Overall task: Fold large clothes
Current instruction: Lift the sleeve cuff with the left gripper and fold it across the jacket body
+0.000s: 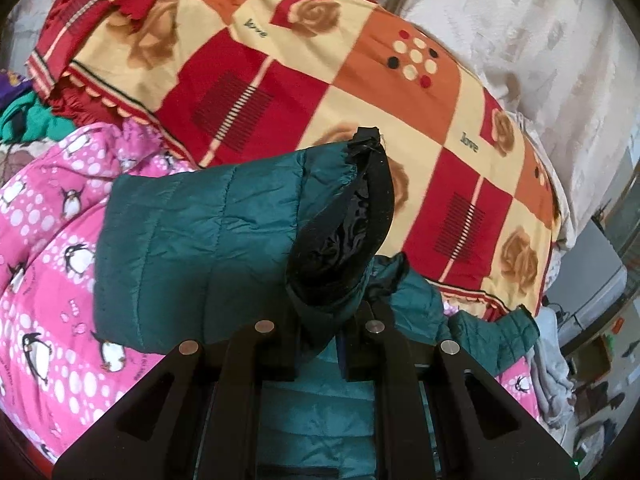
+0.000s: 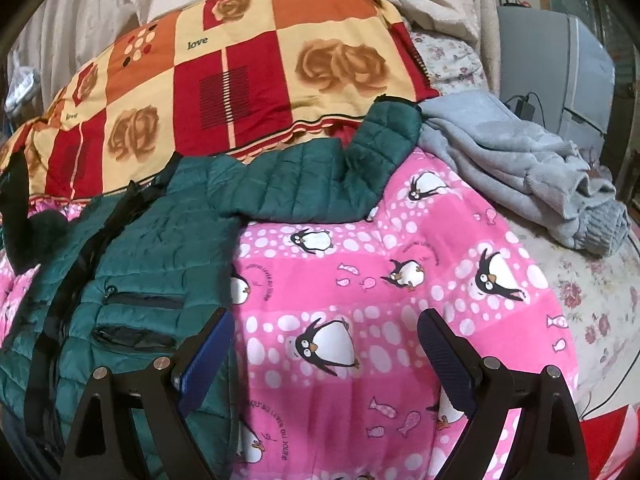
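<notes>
1. Left gripper [image 1: 322, 344]: jaws closed tight on the green puffer jacket [image 2: 132, 264], pinching the fabric just below the black-lined cuff [image 1: 344, 216] of a sleeve, with the sleeve standing up in front of the fingers.
2. Right gripper [image 2: 326, 364]: jaws wide apart, nothing between the blue pads [image 2: 208, 356], hanging just off the jacket's near right edge, left pad almost over the hem.
3. Jacket itself: spread front-up on the pink penguin quilt [image 2: 400, 280], zip line and two pocket openings facing up, far sleeve [image 2: 332, 176] lying stretched out away from the body and bent up toward the patchwork blanket.
4. Behind the jacket: red, orange and cream patchwork blanket [image 2: 240, 80] with rose squares, bunched in a long roll.
5. Right of the jacket, well apart: grey fleece garment [image 2: 520, 168], loosely heaped, not folded as far as can be seen.
6. Left of the jacket in the left wrist view: a small heap of green and purple cloth [image 1: 28, 116], too little showing to name.
7. Progress, as a judgement: early in the fold. One sleeve lifted and apparently about to be laid across the body; other sleeve not brought in; body not yet doubled over; grey garment apparently waiting its turn.
8. Writing: "love" printed on cream squares of the patchwork blanket, readable in both views. Curved lettering on the quilt beside the penguins, seemingly French, roughly "JUSQU'AU LEVER DU JOUR", partly blurred. No brand label legible on the jacket.
</notes>
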Demonstrator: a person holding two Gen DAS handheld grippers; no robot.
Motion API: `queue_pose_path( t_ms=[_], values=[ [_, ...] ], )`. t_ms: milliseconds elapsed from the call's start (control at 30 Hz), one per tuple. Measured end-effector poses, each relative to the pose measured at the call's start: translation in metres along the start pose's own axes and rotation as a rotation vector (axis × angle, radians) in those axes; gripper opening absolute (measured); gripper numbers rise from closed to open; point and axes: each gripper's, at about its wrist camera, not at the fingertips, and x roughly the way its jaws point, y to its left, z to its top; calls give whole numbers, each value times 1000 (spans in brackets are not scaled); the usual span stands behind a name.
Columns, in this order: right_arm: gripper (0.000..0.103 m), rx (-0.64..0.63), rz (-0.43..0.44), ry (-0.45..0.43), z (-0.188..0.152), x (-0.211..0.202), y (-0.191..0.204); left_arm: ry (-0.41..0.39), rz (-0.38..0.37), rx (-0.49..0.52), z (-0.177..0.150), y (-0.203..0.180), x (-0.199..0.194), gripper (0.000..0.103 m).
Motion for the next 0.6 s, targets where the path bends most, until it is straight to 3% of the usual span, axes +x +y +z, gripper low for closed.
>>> queue_pose_path(
  t_ms=[367, 600],
  values=[
    [91, -36, -72, -85, -7, -15, 7, 84, -34, 77, -28, -64, 66, 11],
    [91, -31, -75, -77, -9, -12, -1, 160, -94, 151, -56, -125, 116, 11]
  ],
)
